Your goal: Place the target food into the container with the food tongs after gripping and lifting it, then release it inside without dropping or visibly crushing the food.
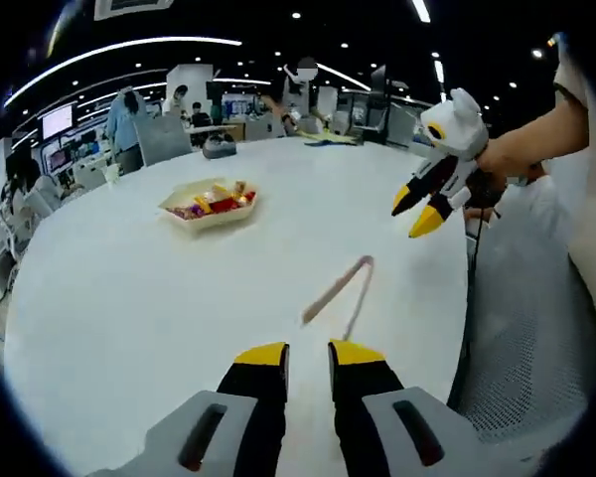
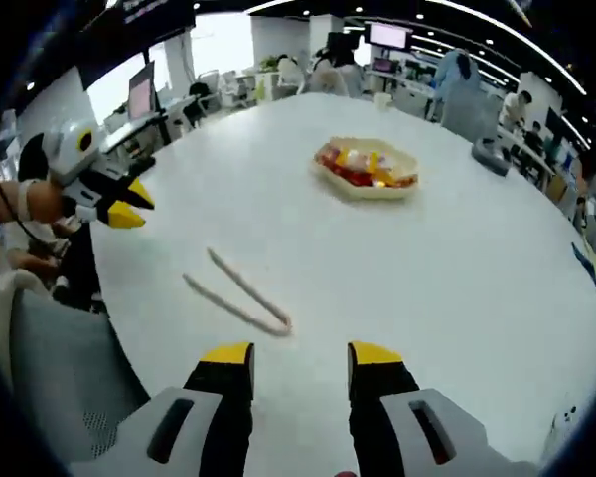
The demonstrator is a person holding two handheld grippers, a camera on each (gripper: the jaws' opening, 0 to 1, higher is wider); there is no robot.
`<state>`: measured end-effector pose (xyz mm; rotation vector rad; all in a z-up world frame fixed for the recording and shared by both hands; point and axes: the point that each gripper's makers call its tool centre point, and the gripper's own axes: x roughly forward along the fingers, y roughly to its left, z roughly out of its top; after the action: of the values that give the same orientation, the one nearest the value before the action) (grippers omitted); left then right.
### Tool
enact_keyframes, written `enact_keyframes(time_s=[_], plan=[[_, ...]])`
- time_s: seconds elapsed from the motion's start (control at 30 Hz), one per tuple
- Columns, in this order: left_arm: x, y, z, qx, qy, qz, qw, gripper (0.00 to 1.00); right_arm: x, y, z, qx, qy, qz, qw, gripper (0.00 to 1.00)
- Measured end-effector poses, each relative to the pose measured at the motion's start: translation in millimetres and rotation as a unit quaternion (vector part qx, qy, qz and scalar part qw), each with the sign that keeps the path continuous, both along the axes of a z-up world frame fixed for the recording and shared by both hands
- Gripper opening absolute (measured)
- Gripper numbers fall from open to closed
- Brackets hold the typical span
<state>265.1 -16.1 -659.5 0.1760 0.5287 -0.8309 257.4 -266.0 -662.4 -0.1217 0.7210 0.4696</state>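
Beige food tongs (image 1: 338,288) (image 2: 240,291) lie flat on the white round table (image 1: 129,298) (image 2: 457,278), their arms spread in a narrow V. A shallow cream tray (image 1: 211,202) (image 2: 368,167) farther across the table holds several red and yellow food pieces. My left gripper (image 1: 308,355) (image 2: 127,205) hovers over the near table edge, just short of the tongs, open with nothing between its jaws. My right gripper (image 2: 301,355) (image 1: 417,209) is also open and empty, held in a hand above the table's edge beside the tongs.
A grey mesh chair (image 1: 526,338) (image 2: 60,368) stands against the table edge near both grippers. A dark object (image 1: 219,146) (image 2: 492,151) sits at the table's far edge. Desks, monitors and people are in the office beyond.
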Motion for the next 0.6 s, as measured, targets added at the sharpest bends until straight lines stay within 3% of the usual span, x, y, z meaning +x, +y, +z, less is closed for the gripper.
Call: enact_keyframes(time_s=[0.13,0.33,0.43,0.6], plan=[[4.2,19,23.0,-0.029,-0.013,0.056,0.9979,0.17,-9,-7,30.9,0.033,-0.042,-0.044,0.9976,0.4],[-14.8,30,53.6,-0.047,-0.038,0.082,0.9948,0.27,-14,-12,68.6,0.069,-0.103,-0.089,0.9882,0.46],[-18.9,33,63.5,-0.056,-0.05,0.1,0.9921,0.36,-18,-11,78.1,0.079,-0.113,-0.101,0.9853,0.5],[-20.5,38,76.6,-0.067,-0.061,0.114,0.9893,0.41,-21,-4,92.7,0.084,-0.129,-0.094,0.9835,0.55]])
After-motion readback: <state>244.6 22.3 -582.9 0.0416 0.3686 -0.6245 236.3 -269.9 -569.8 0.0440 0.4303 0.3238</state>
